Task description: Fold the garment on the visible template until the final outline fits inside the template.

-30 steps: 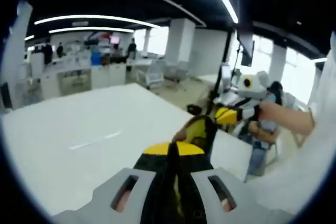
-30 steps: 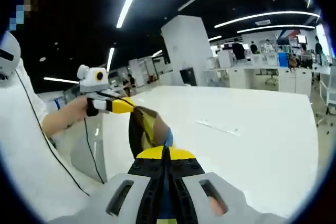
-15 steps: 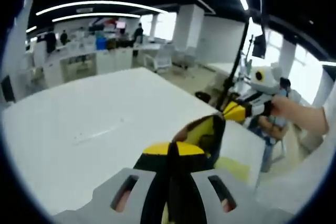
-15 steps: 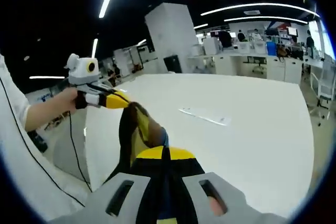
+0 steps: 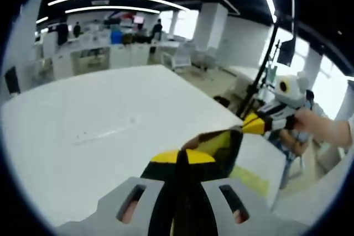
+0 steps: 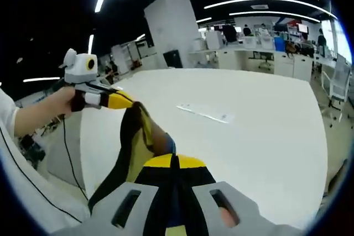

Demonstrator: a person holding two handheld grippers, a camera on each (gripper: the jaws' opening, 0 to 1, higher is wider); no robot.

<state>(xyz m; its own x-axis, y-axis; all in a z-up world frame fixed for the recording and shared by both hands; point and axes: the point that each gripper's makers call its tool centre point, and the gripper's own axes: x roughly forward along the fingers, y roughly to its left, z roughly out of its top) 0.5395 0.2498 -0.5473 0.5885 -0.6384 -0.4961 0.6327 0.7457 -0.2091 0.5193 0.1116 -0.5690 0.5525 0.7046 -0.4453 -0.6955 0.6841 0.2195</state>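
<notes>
A black and yellow garment (image 5: 218, 142) hangs in the air above the white table (image 5: 83, 109), stretched between both grippers. My left gripper (image 5: 180, 157) is shut on one part of it. In that view my right gripper (image 5: 255, 123) comes in from the right, shut on another part and held by a hand. In the right gripper view my right gripper (image 6: 173, 163) is shut on the garment (image 6: 134, 139), which sags to the left. My left gripper (image 6: 117, 100) holds its far end. A pale strip mark (image 6: 202, 113) lies on the table (image 6: 265, 136), also visible as a faint strip mark (image 5: 102, 135).
The table's edge runs close under the grippers, with a person's white sleeve (image 6: 33, 197) beside it. Desks, chairs and people (image 5: 110, 42) stand far behind the table. A black stand (image 5: 265, 64) rises beyond the table's corner.
Both cameras have tilted, so more of the table shows. The grippers have drawn a little further apart and the garment hangs longer between them.
</notes>
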